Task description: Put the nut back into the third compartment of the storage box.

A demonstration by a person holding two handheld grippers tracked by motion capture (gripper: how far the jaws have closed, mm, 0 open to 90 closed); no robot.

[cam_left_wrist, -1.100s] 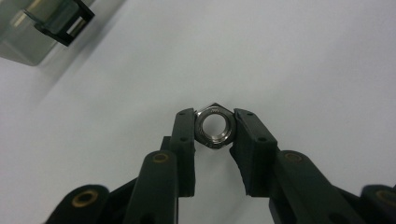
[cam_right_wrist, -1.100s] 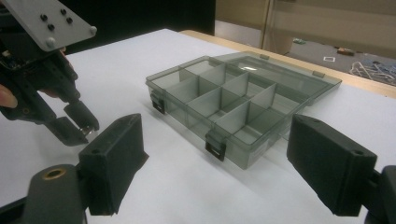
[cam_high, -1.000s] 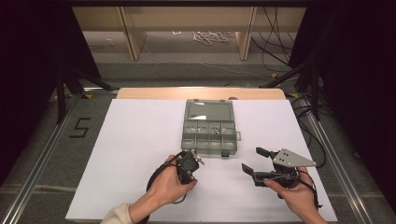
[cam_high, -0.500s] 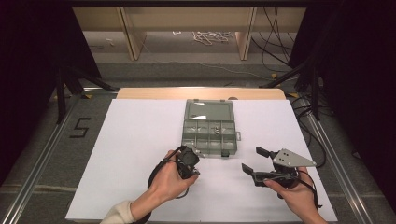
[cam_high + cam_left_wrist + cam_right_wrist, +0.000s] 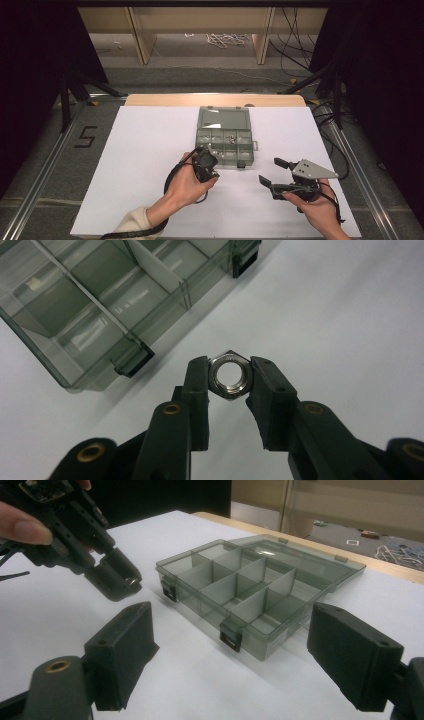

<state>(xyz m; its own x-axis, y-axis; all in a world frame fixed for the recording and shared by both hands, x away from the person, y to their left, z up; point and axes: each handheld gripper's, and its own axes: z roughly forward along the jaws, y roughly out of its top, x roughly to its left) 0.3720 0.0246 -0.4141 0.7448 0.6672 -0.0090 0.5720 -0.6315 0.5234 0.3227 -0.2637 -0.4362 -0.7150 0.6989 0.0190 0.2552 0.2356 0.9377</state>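
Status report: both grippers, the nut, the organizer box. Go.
Left gripper shut on hex nut, above the white table near the box's front edge. Right gripper open, empty. Compartment box lid open; path clear.

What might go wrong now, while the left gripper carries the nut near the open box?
The hex nut is pinched only by its flat sides at the very tips of the left gripper, so it may slip out and roll away across the white table. The organizer box has small compartments, so the nut may land in the wrong one.
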